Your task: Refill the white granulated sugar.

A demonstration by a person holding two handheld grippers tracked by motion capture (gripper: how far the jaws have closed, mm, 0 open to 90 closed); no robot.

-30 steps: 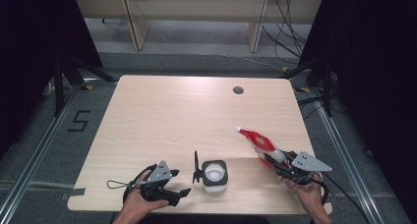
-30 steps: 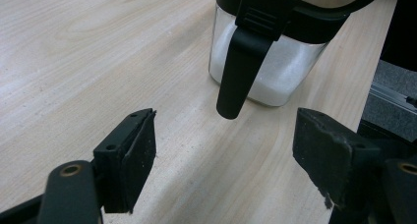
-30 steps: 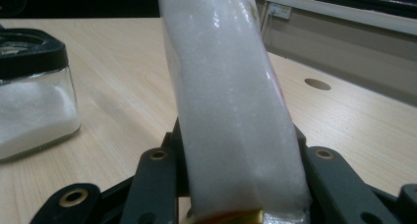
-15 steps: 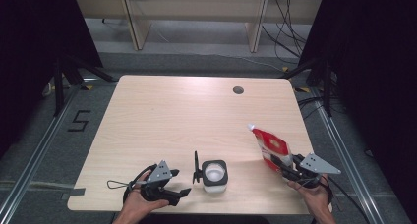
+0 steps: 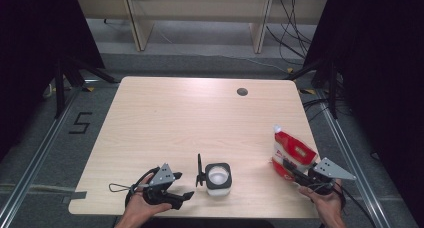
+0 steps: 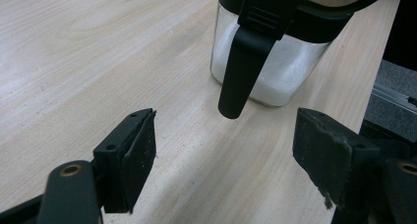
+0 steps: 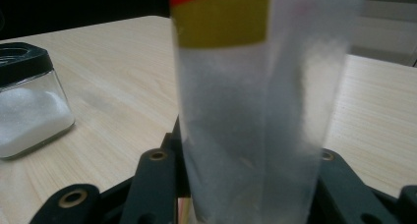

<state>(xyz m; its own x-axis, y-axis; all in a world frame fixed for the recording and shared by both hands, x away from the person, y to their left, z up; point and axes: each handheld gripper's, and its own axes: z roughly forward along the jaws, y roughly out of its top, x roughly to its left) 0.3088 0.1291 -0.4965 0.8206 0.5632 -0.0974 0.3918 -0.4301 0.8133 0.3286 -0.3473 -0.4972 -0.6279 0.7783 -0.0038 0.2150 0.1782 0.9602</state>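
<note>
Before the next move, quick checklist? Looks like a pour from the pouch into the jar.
1. Right hand-held gripper shut on the red and white pouch: ok.
2. Pouch upright, spout on top: ok.
3. Spout cap on or off: cannot tell, too small.
4. Jar lid flipped open, white granules showing: ok.
5. Left hand-held gripper steadying the jar: not ok, jaws open, short of it, touching nothing.
6. Pouch over the jar: not ok, it is well off to the jar's right, near the table edge.
</note>
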